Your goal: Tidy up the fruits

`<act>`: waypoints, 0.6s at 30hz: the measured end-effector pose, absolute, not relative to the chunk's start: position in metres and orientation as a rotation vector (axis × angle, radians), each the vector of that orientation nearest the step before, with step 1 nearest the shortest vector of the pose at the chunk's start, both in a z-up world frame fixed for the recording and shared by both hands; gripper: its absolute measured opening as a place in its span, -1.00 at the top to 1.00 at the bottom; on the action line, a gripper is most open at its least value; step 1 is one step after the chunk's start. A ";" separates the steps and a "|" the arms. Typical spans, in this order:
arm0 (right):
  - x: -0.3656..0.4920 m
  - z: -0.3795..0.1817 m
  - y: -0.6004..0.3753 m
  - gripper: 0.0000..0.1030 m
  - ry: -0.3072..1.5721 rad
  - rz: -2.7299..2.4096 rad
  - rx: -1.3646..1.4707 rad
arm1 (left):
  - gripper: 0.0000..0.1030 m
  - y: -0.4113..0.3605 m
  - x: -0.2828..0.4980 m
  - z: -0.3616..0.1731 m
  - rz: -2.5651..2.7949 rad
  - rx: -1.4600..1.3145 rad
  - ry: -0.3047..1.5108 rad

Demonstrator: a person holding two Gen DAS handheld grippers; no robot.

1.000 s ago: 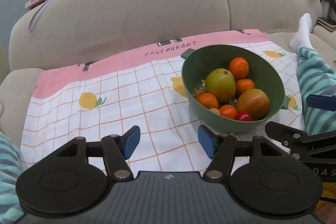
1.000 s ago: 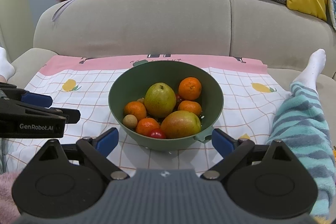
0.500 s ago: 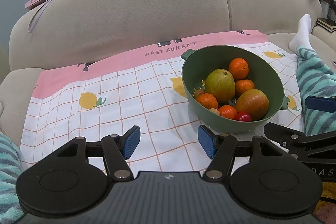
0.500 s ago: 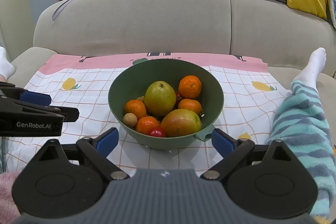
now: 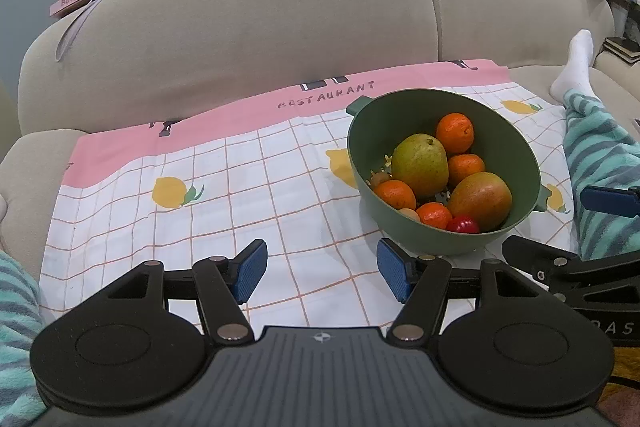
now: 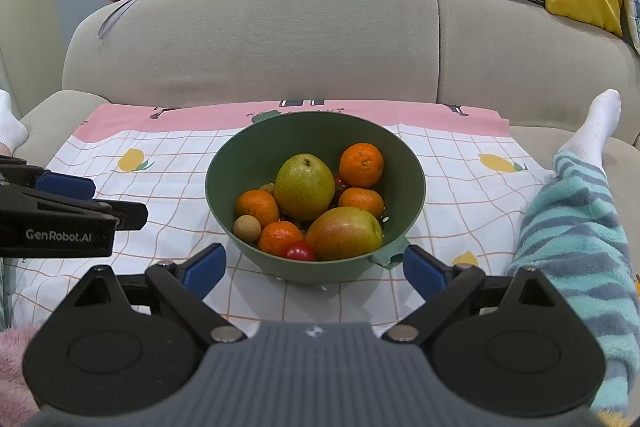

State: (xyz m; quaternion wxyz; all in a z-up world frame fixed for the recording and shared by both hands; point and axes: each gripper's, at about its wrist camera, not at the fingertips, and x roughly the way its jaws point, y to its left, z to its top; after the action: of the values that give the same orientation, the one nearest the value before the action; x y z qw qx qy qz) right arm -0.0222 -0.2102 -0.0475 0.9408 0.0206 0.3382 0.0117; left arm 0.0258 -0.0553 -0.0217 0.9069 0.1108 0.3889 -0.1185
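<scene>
Beige sofa (image 6: 256, 39) is filling the background in both views, with a checked lemon-print cloth (image 5: 224, 187) lying across its seat. Green bowl (image 6: 240, 167) is sitting on the cloth, centred in the right wrist view, off to the right in the left wrist view. It's holding all the fruit: a green pear (image 6: 304, 187), a red-green mango (image 6: 344, 233), four oranges, e.g. one at the far rim (image 6: 361, 164), a red cherry tomato (image 6: 301, 251) at the near edge. Right view is also showing a small tan round fruit (image 6: 247, 227) in full; left view is only catching a sliver of it. Left gripper (image 5: 320, 269) is hovering over bare cloth near the bowl, jaws spread, nothing between them. Right gripper (image 6: 316, 267) is sitting just short of the bowl, jaws spread wide, nothing gripped. A striped teal trouser leg (image 6: 576, 211) is lying right of the cloth; only the right view is showing a white sock (image 6: 10, 123) at the left too.
</scene>
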 end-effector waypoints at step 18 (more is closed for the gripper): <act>-0.021 -0.050 -0.211 -0.79 0.704 0.018 0.050 | -0.44 -0.056 0.025 -0.021 -0.242 0.231 0.797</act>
State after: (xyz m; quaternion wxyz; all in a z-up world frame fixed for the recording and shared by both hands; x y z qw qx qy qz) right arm -0.0214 -0.2106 -0.0499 0.9384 0.0247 0.3446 0.0088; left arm 0.0248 -0.0556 -0.0214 0.9081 0.1119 0.3862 -0.1171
